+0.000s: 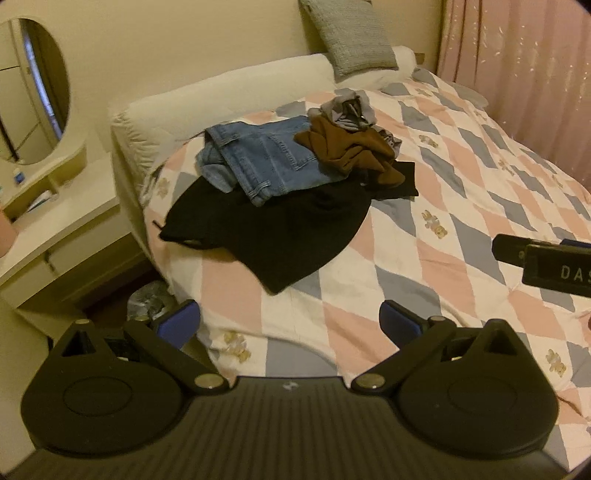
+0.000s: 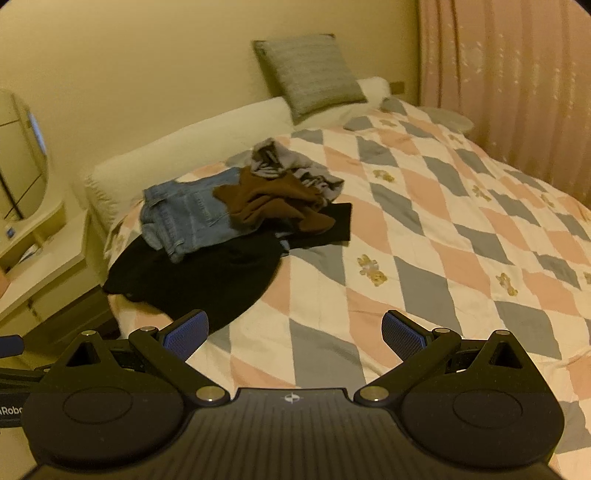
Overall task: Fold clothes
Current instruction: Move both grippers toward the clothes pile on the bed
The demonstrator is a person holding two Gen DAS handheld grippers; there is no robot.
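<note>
A pile of clothes lies on the bed near its left side. It holds a black garment at the bottom, blue jeans on it, a brown garment and a grey one behind. My left gripper is open, short of the pile, with nothing between its blue pads. My right gripper is open too, above the quilt to the right of the black garment. The right gripper's body shows at the right edge of the left wrist view.
The bed carries a quilt with pink, grey and white diamonds. A grey cushion leans on the white headboard. A cream dresser with an oval mirror stands left. Pink curtains hang right.
</note>
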